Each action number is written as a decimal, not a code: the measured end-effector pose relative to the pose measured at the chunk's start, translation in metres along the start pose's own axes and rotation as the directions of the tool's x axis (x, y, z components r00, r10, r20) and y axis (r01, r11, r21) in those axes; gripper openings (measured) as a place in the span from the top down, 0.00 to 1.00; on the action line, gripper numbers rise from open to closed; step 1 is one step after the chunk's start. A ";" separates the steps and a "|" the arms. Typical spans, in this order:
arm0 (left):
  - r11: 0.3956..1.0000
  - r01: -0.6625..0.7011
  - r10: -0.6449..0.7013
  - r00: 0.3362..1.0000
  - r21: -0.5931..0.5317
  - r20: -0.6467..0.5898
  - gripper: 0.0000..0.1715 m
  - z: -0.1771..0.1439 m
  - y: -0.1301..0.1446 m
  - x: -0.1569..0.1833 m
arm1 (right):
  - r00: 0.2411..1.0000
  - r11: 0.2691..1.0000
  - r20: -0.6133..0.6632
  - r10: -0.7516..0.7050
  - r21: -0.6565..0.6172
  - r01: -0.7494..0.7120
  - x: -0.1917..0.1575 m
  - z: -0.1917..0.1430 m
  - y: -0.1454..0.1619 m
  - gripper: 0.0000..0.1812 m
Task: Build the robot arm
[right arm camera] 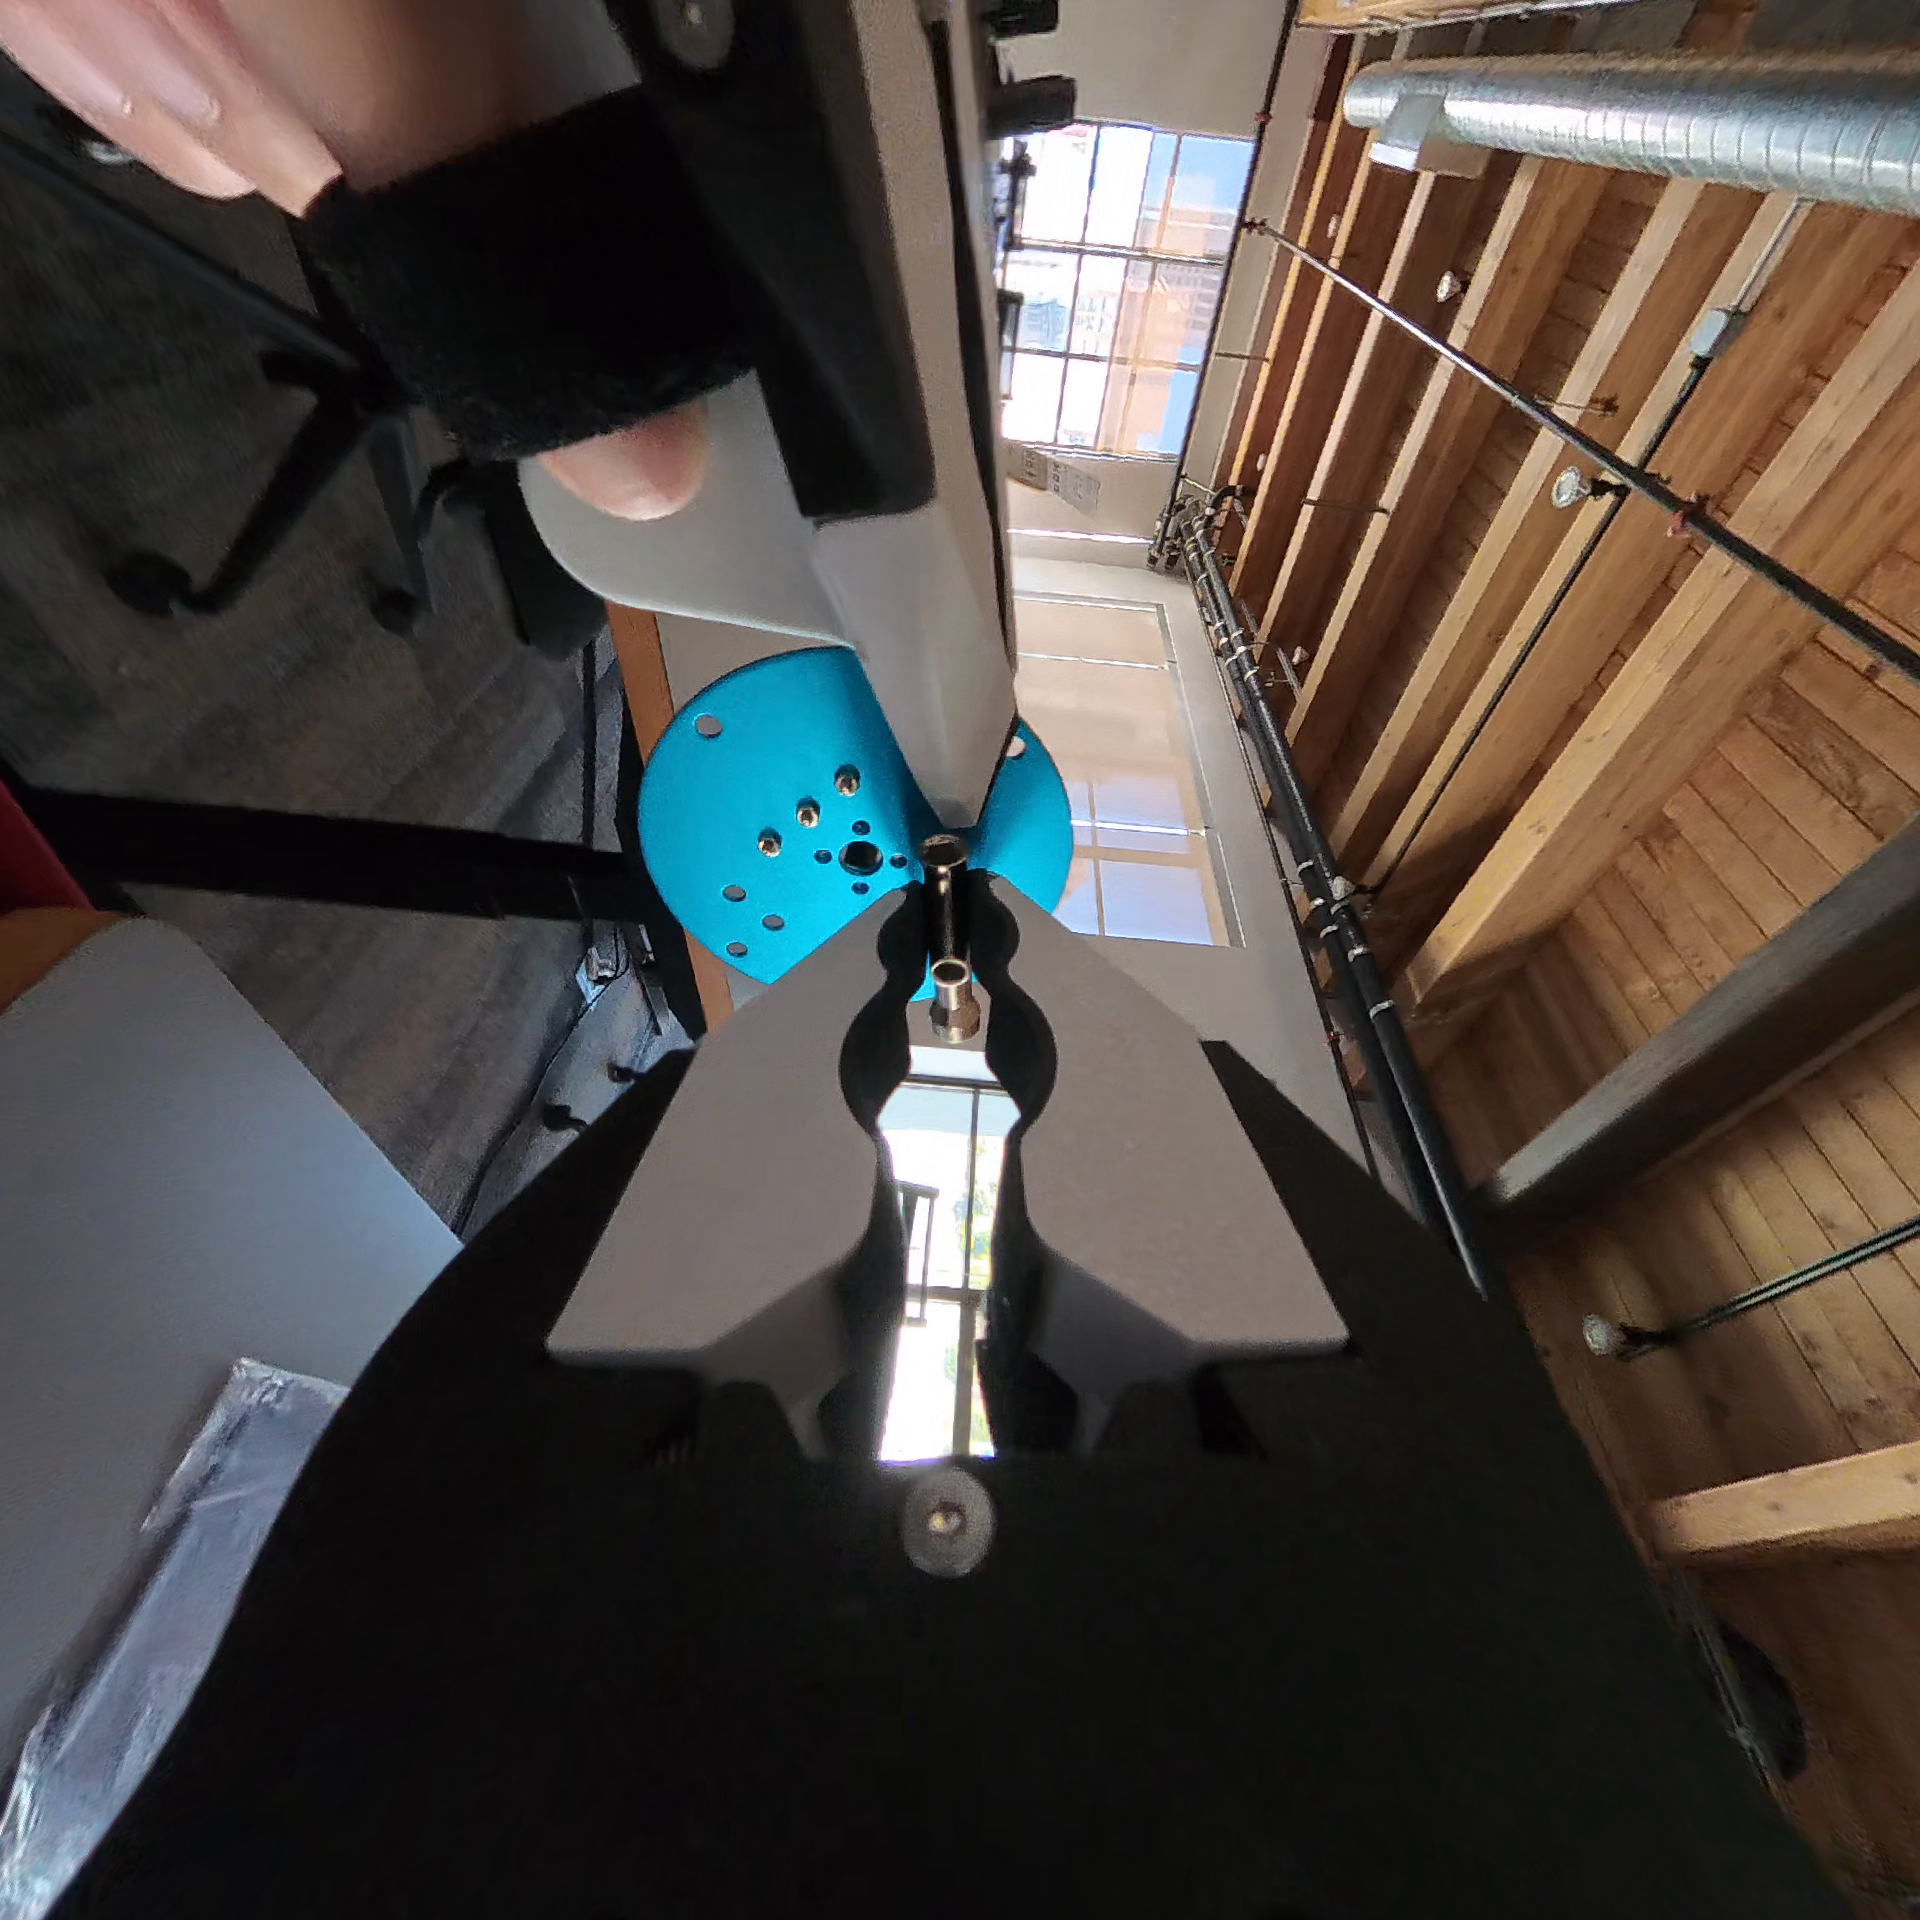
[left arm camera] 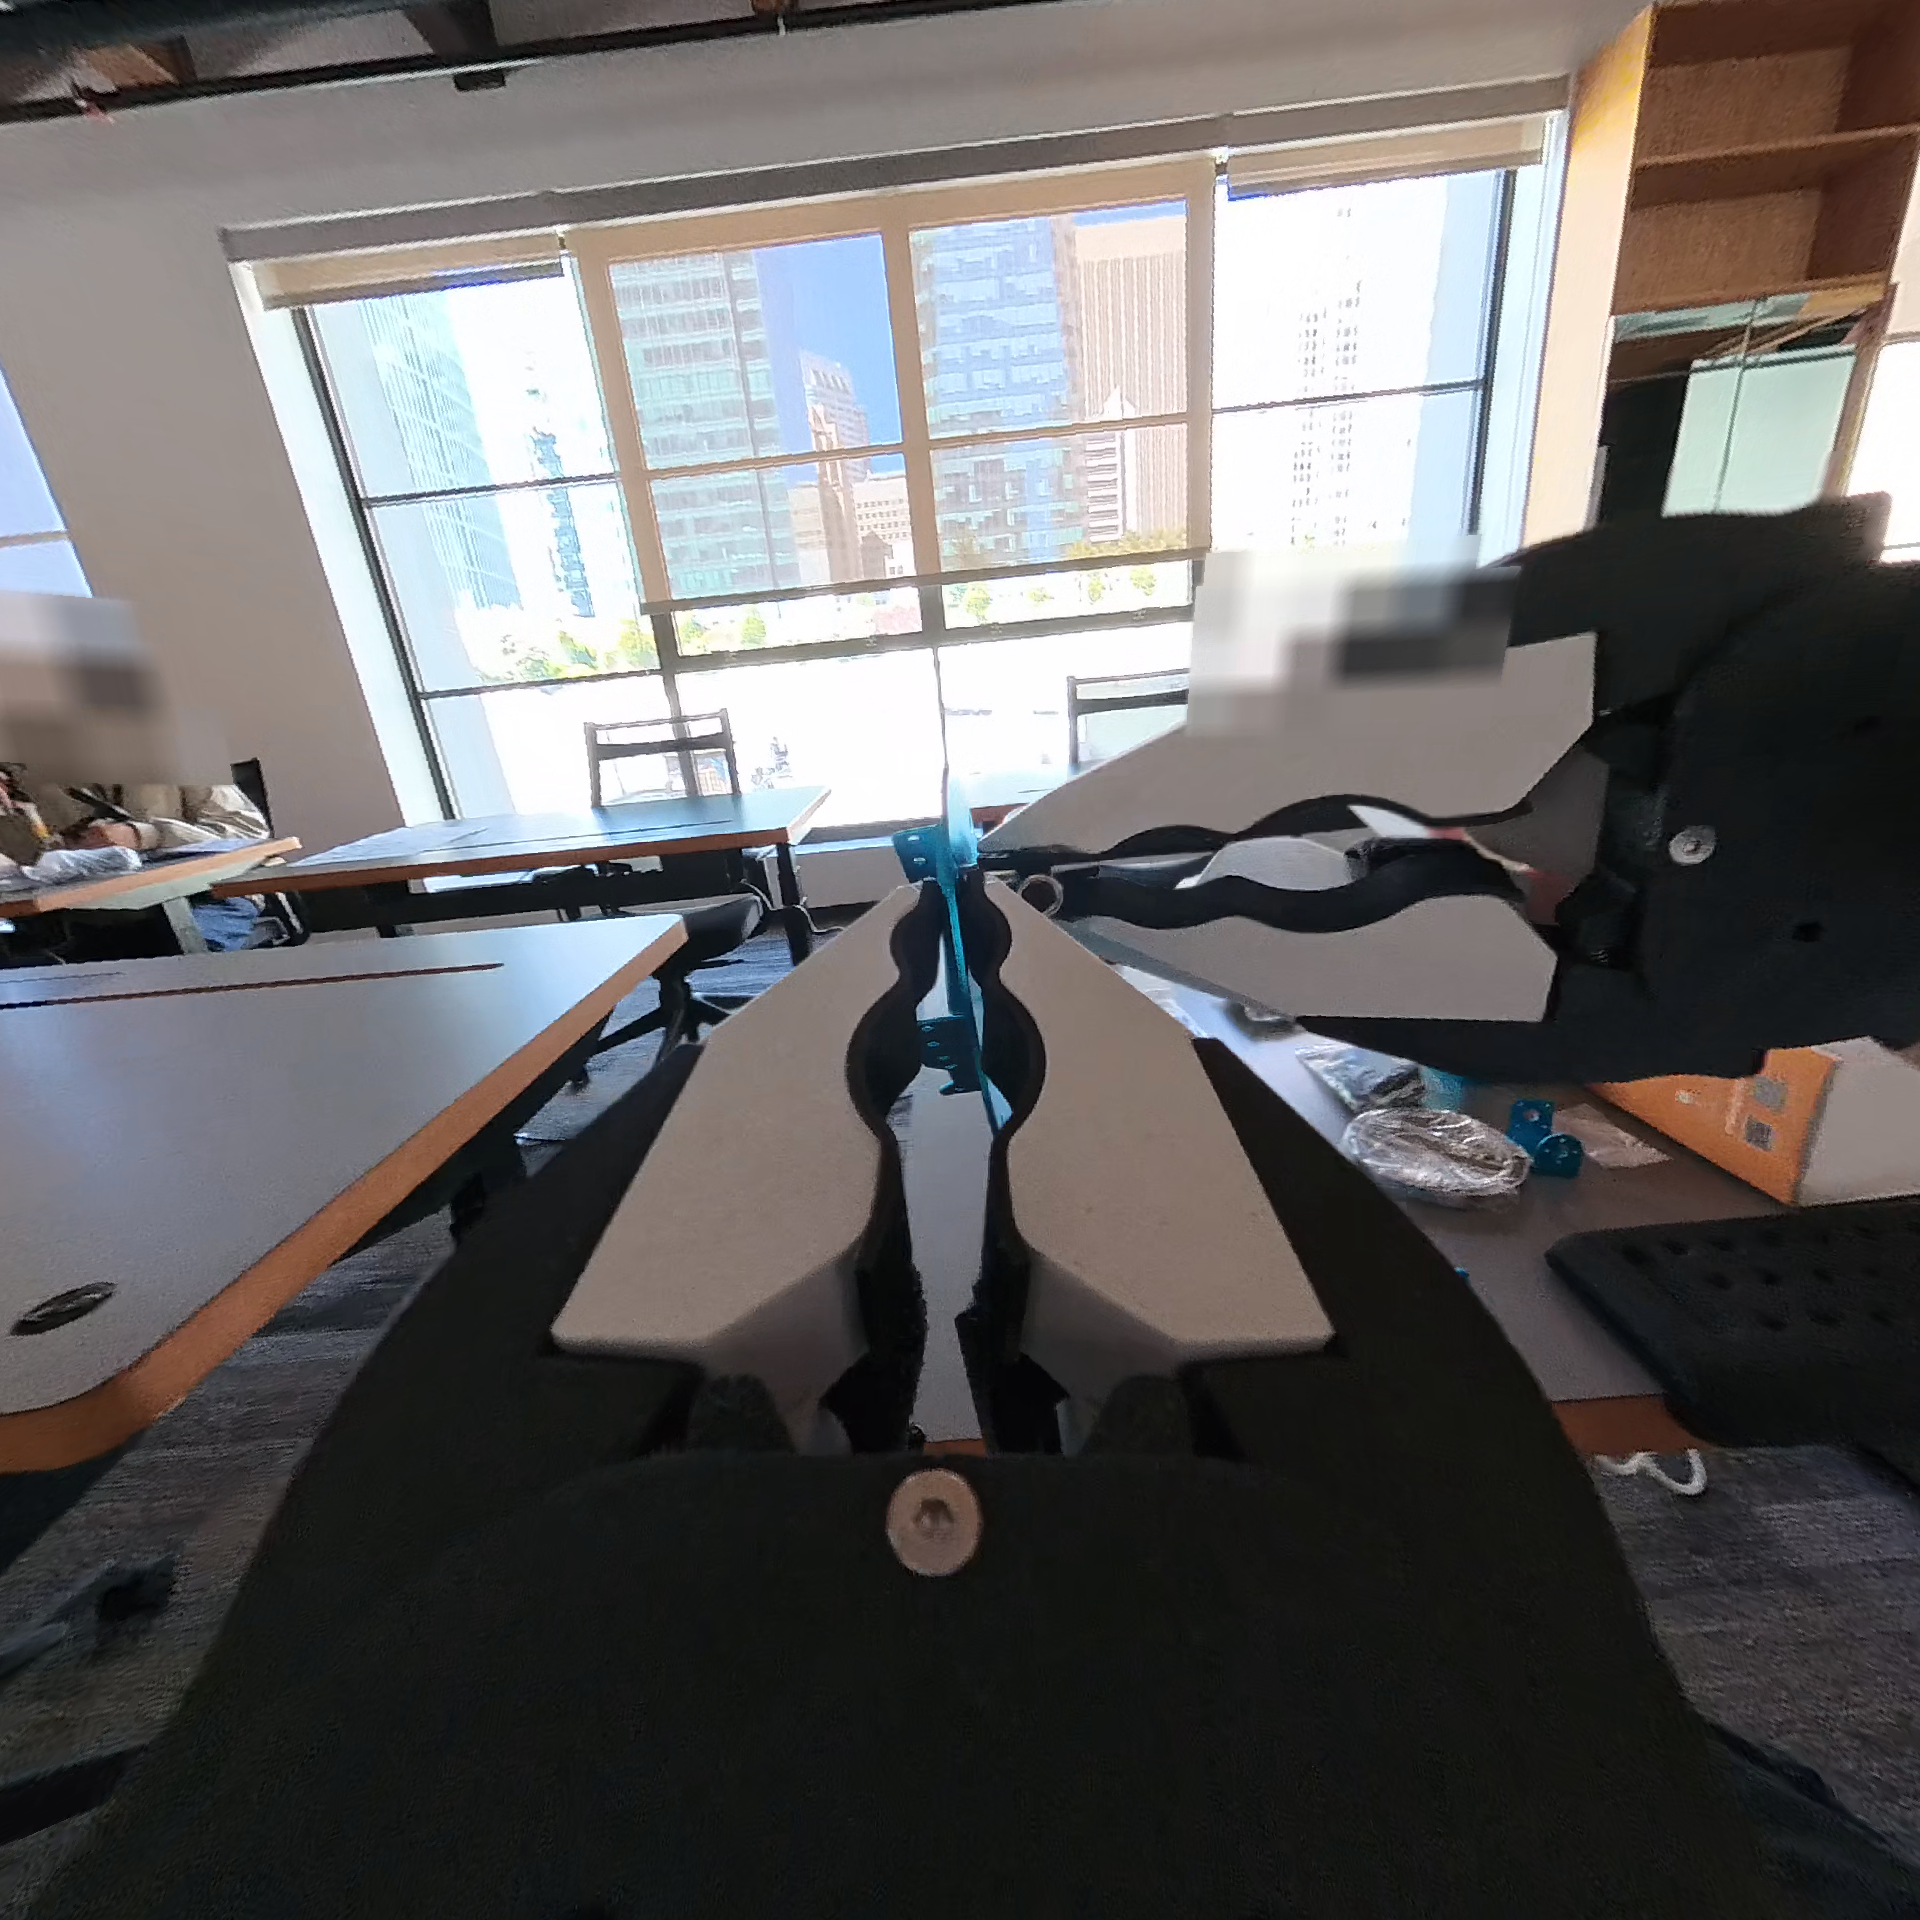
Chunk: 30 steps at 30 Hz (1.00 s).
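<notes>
My left gripper is shut on a thin blue metal plate, held edge-on and upright above the desk. In the right wrist view the same plate shows as a round blue disc with several small holes, with the left gripper's fingers clamped on its edge. My right gripper is shut on a small black bolt with a silver nut, its tip right at the plate's face. In the left wrist view the right gripper comes in from the right, its fingertips touching the plate.
A grey desk below holds a bagged coil, small blue brackets, an orange-and-white box and a black perforated pad. Other desks and chairs stand to the left. A person sits at far left. A hand grips the left gripper. The tips of both grippers are at nearly the same place.
</notes>
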<state>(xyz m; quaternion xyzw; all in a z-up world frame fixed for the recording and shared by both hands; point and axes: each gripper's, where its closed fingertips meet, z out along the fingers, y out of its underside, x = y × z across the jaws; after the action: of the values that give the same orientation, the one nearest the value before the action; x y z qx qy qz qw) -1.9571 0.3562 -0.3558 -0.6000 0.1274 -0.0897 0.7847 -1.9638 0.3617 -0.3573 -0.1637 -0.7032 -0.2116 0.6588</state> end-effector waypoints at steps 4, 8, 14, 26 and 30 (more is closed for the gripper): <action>1.000 0.010 -0.011 1.000 -0.028 -0.023 0.99 0.001 0.001 0.002 | 0.990 0.991 -0.041 -0.135 -0.011 0.135 -0.001 -0.001 0.001 0.96; 0.998 0.052 -0.053 0.998 -0.018 -0.041 0.99 0.000 -0.001 0.001 | 0.999 1.000 -0.016 -0.029 0.003 0.029 0.000 -0.001 0.000 0.96; 0.999 0.020 -0.020 1.000 0.044 -0.003 0.99 -0.003 -0.012 -0.001 | 0.975 0.976 -0.011 0.220 0.001 -0.220 0.008 -0.001 -0.004 0.97; 0.996 -0.033 0.031 0.999 0.088 0.021 1.00 -0.004 -0.016 -0.002 | 0.800 0.805 -0.086 0.594 0.083 -0.588 0.004 0.003 -0.008 0.96; 0.992 -0.026 0.026 1.000 0.120 0.008 1.00 -0.006 -0.019 -0.001 | 0.770 0.773 -0.070 0.634 0.087 -0.628 0.005 0.001 -0.009 0.96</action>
<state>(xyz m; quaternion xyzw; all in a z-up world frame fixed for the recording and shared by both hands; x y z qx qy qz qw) -1.9594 0.3458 -0.3393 -0.5504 0.1272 -0.0851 0.8207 -1.9696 0.3542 -0.3530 -0.3605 -0.5810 0.0349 0.7289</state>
